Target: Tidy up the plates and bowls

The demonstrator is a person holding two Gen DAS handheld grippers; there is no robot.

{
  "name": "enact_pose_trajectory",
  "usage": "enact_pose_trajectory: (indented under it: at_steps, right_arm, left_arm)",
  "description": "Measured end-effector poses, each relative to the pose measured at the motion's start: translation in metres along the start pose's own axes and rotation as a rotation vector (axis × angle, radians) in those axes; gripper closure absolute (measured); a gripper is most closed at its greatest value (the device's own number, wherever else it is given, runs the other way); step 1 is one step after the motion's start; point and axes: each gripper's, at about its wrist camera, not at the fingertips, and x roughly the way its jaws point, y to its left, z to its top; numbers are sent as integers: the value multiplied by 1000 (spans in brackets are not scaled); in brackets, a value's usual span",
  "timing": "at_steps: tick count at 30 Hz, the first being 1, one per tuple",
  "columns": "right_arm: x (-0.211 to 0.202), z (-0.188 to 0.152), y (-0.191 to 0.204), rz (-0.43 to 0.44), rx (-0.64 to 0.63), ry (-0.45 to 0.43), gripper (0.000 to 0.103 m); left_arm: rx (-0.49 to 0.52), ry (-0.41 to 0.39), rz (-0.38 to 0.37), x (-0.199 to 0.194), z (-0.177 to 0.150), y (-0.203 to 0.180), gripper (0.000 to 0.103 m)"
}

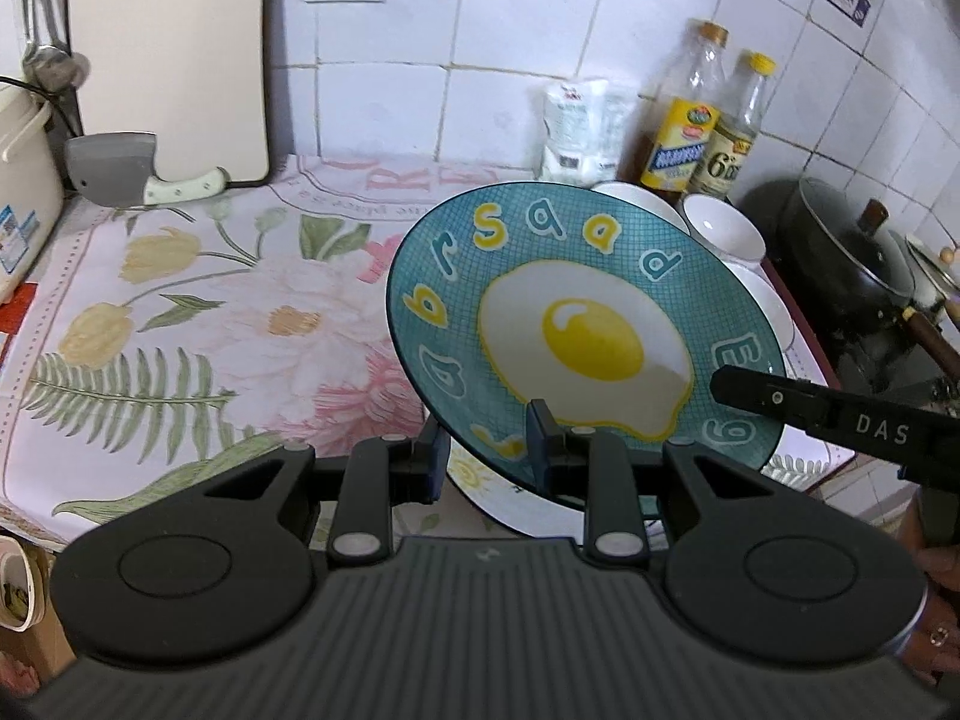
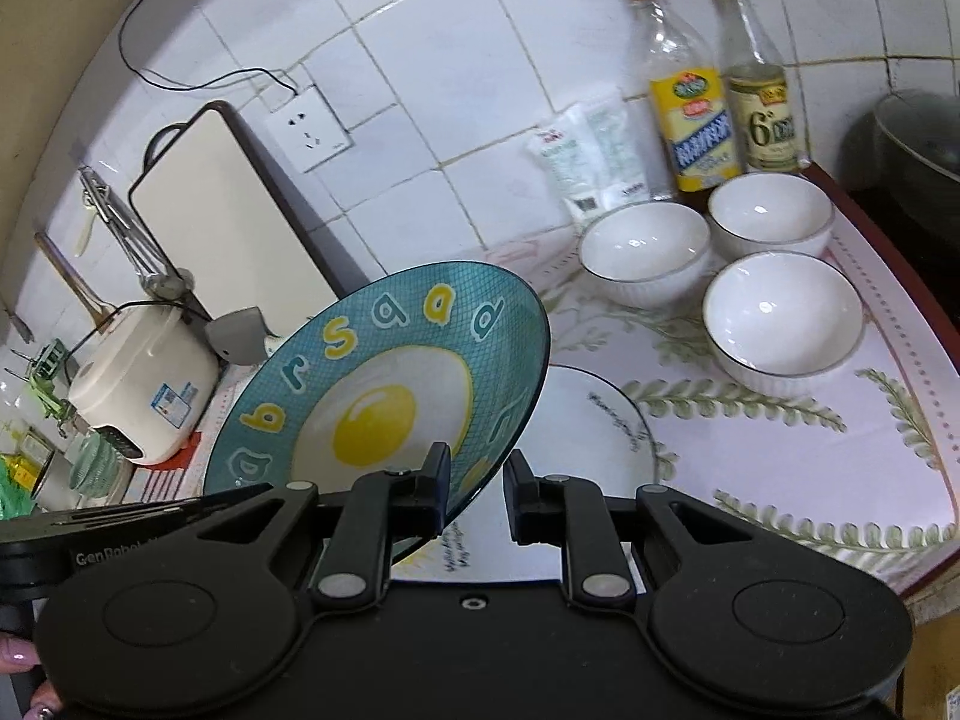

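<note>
plate: teal plate (image 1: pixel 585 324) with fried-egg print and a letter ring, held in the air above the counter, clear of the cloth
tilt: steep; printed face turned toward both cameras, round so no long axis; in the left wrist view the high edge is toward the wall and the low edge at the grippers
left gripper (image 1: pixel 489 453): clamped on the plate's near rim, one pad on the printed face, the other behind it
right gripper (image 2: pixel 477 489): pinching the same plate at its lower rim, jaws nearly together
under it: white plate (image 2: pixel 591 420) with black script lies flat on the floral cloth (image 1: pixel 180 324), partly hidden by the teal one
bowls: three white bowls (image 2: pixel 783 312) grouped upright beyond the white plate, near the wall
behind bowls: two bottles (image 2: pixel 696 102) and a white packet (image 2: pixel 591 156) against the tiles
far left: cutting board (image 1: pixel 168 54) leaning on the wall, cleaver (image 1: pixel 120 171) at its foot
</note>
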Motion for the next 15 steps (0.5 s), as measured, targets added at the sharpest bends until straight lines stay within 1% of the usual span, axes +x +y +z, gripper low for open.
enact_pose_trajectory:
  at_steps: [10, 15]
  right_arm:
    - [9, -15, -32, -35, 60, 33, 80]
    - [17, -21, -39, -51, 66, 58, 80]
  left_arm:
    - [9, 68, -11, 35, -9, -14, 78]
    - [0, 99, -9, 46, -14, -14, 78]
